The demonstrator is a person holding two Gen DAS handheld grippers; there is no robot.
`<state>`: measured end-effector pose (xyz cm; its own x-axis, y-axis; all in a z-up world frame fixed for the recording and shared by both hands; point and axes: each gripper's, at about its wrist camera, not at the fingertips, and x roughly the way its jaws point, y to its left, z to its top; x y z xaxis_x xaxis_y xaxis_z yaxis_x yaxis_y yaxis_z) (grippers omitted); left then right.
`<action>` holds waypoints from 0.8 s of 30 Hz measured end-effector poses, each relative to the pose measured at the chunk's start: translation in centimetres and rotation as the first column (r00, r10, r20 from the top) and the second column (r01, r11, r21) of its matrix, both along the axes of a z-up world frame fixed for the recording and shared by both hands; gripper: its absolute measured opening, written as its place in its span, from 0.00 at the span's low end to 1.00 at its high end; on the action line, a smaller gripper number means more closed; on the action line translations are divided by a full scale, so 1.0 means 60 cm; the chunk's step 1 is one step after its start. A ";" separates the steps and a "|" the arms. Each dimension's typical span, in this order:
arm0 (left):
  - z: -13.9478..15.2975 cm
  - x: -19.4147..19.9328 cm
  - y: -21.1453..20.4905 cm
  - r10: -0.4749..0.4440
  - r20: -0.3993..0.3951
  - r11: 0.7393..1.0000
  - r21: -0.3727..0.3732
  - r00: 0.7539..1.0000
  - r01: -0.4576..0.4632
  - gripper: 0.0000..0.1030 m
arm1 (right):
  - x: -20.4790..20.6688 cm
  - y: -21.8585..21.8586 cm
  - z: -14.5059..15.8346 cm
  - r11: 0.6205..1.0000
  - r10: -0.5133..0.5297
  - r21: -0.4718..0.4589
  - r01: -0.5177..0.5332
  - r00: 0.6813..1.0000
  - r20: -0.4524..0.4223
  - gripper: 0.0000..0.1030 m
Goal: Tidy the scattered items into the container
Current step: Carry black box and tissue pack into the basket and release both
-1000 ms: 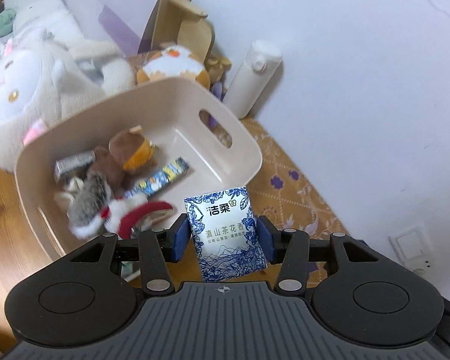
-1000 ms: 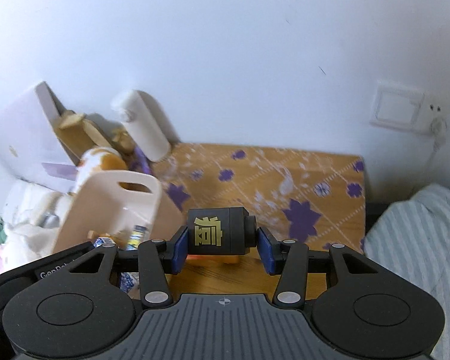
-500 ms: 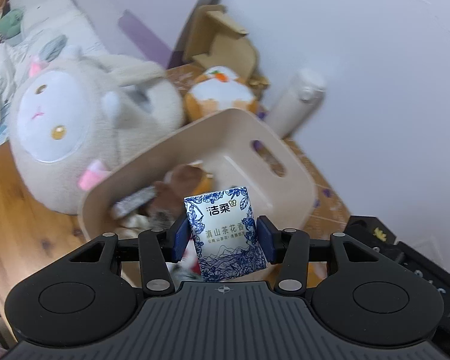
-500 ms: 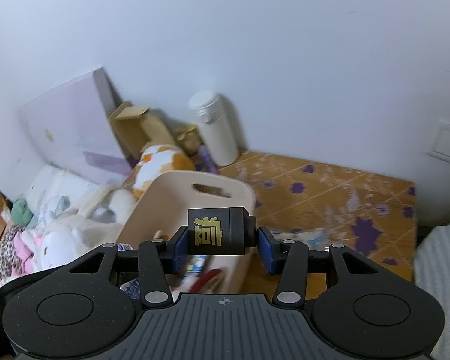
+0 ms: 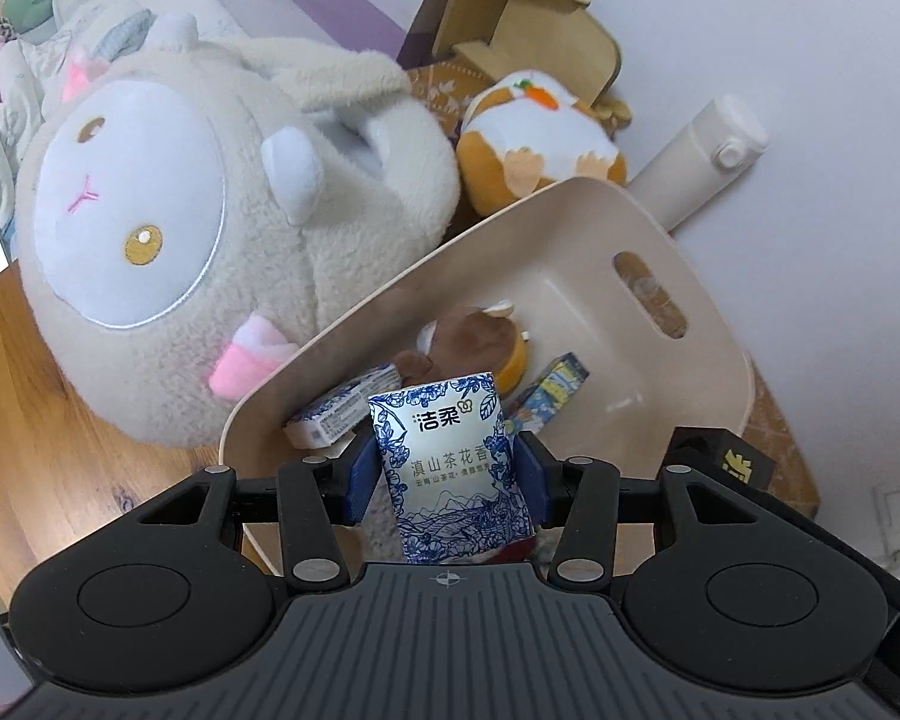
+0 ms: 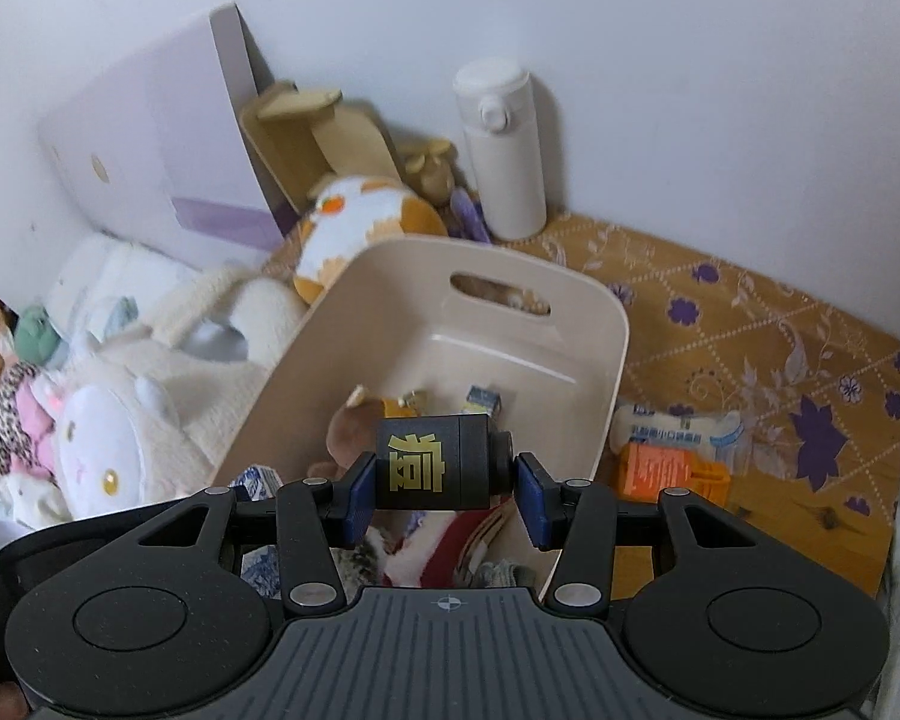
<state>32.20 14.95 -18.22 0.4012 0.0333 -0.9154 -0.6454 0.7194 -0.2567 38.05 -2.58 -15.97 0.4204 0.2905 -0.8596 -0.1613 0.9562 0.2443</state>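
My left gripper (image 5: pixel 447 471) is shut on a blue-and-white tissue pack (image 5: pixel 450 456) and holds it over the near end of the cream bin (image 5: pixel 606 222). My right gripper (image 6: pixel 444 495) is shut on a black cylinder with a gold character (image 6: pixel 432 462), above the same bin (image 6: pixel 612 324). The cylinder also shows at the right of the left wrist view (image 5: pixel 726 456). Inside the bin lie a brown plush toy (image 5: pixel 474 336), another tissue pack (image 5: pixel 342 414), a blue-yellow snack bar (image 5: pixel 552 390) and a red-and-grey plush (image 6: pixel 444 546).
A big cream sheep plush (image 5: pixel 168 204) leans on the bin's left side. An orange-white plush (image 6: pixel 360 222), a wooden holder (image 6: pixel 306 132) and a white flask (image 6: pixel 504 150) stand behind. An orange toy (image 6: pixel 666 471) and a wet-wipe pack (image 6: pixel 678 426) lie on the patterned cloth (image 6: pixel 762 324).
Both grippers have moved left and over the bin with their loads. The bin interior now lies directly below each of them. Neither grip has changed.
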 end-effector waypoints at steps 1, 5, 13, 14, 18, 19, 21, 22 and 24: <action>-0.006 0.003 0.003 -0.003 -0.007 1.000 -0.005 1.000 0.003 0.48 | 0.002 0.001 -0.005 1.000 -0.001 -0.006 0.001 1.000 -0.008 0.43; -0.021 0.012 0.006 -0.019 -0.025 1.000 0.006 1.000 0.019 0.48 | 0.012 0.008 -0.024 1.000 -0.003 -0.030 0.002 0.999 -0.038 0.43; -0.036 0.026 0.017 -0.061 -0.072 0.998 0.000 0.996 0.061 0.51 | 0.027 0.023 -0.049 0.999 0.006 -0.045 -0.010 0.997 -0.072 0.44; -0.037 0.027 0.018 -0.064 -0.078 0.998 -0.001 0.995 0.064 0.53 | 0.028 0.024 -0.050 0.999 0.006 -0.048 -0.010 0.997 -0.075 0.45; -0.041 0.027 0.022 -0.050 -0.088 0.999 0.002 0.995 0.050 0.70 | 0.028 0.019 -0.050 0.999 -0.011 -0.047 0.008 0.997 -0.076 0.54; -0.042 0.026 0.023 -0.046 -0.087 0.999 -0.002 0.995 0.046 0.71 | 0.028 0.016 -0.049 0.999 -0.012 -0.039 0.009 0.997 -0.075 0.56; -0.041 0.025 0.022 -0.040 -0.086 0.999 -0.006 0.995 0.040 0.71 | 0.026 0.010 -0.042 1.000 -0.014 -0.024 0.013 0.998 -0.067 0.59; -0.040 0.025 0.020 -0.040 -0.086 0.999 -0.005 0.996 0.040 0.72 | 0.024 0.009 -0.039 1.000 -0.015 -0.026 0.013 0.998 -0.061 0.60; -0.037 0.025 0.015 -0.042 -0.084 0.999 -0.004 0.996 0.042 0.72 | 0.022 0.005 -0.032 1.000 -0.016 -0.027 0.015 0.999 -0.050 0.60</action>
<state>33.68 15.87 -20.44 0.3243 0.0165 -0.9458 -0.6341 0.7457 -0.2044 39.36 -2.30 -17.88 0.3803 0.2609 -0.8873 -0.1346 0.9648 0.2260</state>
